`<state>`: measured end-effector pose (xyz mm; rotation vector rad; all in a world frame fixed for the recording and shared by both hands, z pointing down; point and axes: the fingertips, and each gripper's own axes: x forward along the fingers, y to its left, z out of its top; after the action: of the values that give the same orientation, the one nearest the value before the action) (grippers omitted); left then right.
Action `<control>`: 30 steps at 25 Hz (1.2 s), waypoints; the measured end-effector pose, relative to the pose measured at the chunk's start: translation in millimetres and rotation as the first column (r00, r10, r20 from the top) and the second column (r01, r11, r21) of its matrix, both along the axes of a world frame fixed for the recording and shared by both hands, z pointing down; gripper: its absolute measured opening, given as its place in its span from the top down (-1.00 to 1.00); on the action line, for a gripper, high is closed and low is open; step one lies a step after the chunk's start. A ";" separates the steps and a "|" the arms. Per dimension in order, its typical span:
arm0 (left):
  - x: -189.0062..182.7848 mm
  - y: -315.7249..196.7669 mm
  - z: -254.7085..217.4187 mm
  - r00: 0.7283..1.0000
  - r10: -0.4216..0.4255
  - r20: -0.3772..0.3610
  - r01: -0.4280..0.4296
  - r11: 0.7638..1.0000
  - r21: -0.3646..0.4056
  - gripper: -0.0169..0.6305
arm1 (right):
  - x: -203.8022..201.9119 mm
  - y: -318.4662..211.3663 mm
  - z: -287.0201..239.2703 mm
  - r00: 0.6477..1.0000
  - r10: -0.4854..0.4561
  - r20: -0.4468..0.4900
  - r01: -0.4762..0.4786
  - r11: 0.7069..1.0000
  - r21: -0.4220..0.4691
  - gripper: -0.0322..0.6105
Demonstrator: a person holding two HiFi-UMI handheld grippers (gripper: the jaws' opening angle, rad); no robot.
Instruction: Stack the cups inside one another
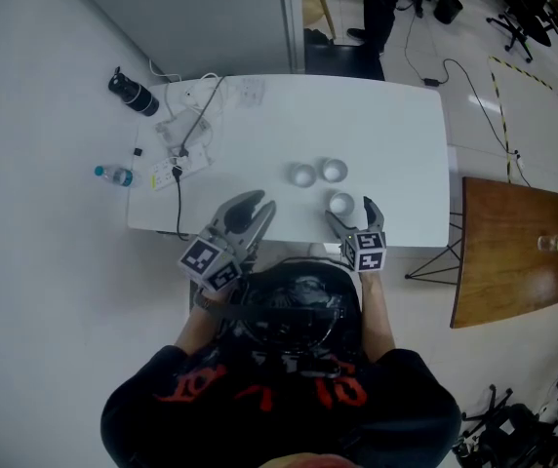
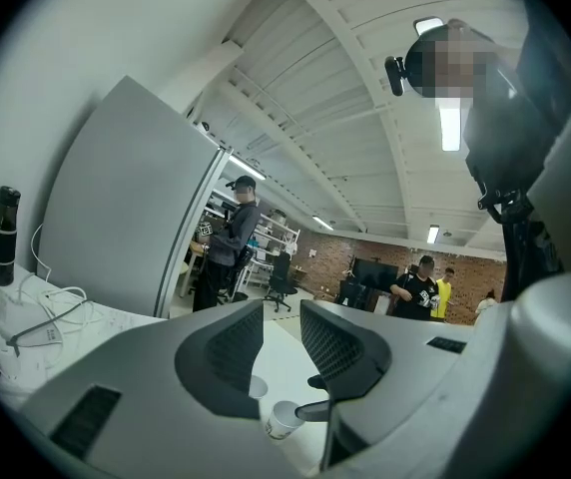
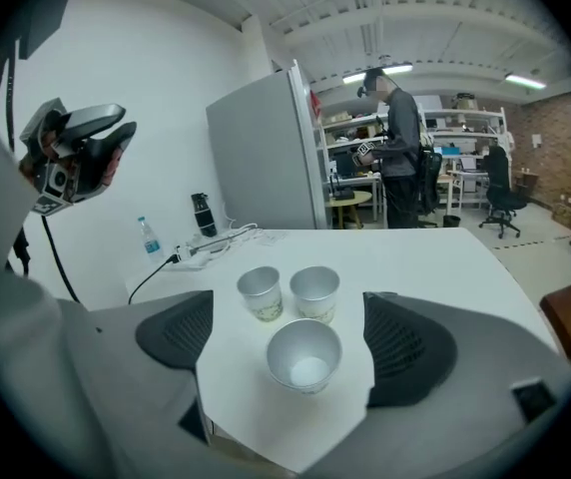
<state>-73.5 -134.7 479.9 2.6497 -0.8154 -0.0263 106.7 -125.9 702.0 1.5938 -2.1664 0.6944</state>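
- Three cups on the table [image 1: 396, 135], all upright, mouths up, none nested yet. Near cup [image 3: 304, 355] sits toward the front edge. Far-L cup [image 3: 261, 292] and far-R cup [image 3: 314, 292] stand side by side just beyond it, close but apart.
- R gripper [image 1: 348, 209]: fingers [image 3: 405, 352] spread wide, tilted down at the table. Near cup stands btwn them, clear gap each side, neither pad touching.
- L gripper [image 1: 262, 201]: fingers [image 2: 340, 352] nearly together w/ a slim gap, nothing btwn. It's held about level, off to the left of the cups, idle.
- Step in hand, as I read it: first pick, w/ R lining up on the near cup. Task is at its very start.
- Depth is poor thru the wide lens. The cup looks roughly level w/ the pads, but I can't say if it's far enough in for a sure hold.
- Next move calls for: R to settle so the pads flank the cup wall, then close gently. The cup looks thin and prob. dents if squeezed hard.
- After that: lift clear, carry over one far cup, centre mouth over mouth, lower in.
- Risk: far cups are so close that a wide finger could knock the neighbour. L could steady the target if needed.
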 end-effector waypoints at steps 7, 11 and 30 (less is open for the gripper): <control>2.7 -3.4 -4.8 1.000 -0.003 -0.020 0.003 1.000 -0.003 0.61 | 4.3 -10.8 -15.6 0.998 0.060 -0.006 -0.060 0.998 0.032 -0.16; 1.8 -4.1 -5.5 1.000 -0.006 -0.021 0.006 1.000 0.001 0.61 | 4.1 -15.3 -27.0 0.996 0.038 -0.078 -0.032 0.996 0.080 0.03; -4.1 -5.1 -2.7 0.999 -0.044 -0.011 0.044 0.999 -0.003 0.61 | 5.6 -8.7 69.9 0.992 -0.027 -0.121 0.010 0.990 -0.144 -0.44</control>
<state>-77.6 -139.7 477.2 2.6265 -0.8692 -0.0508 112.4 -134.5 771.9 1.5006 -1.9944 0.7098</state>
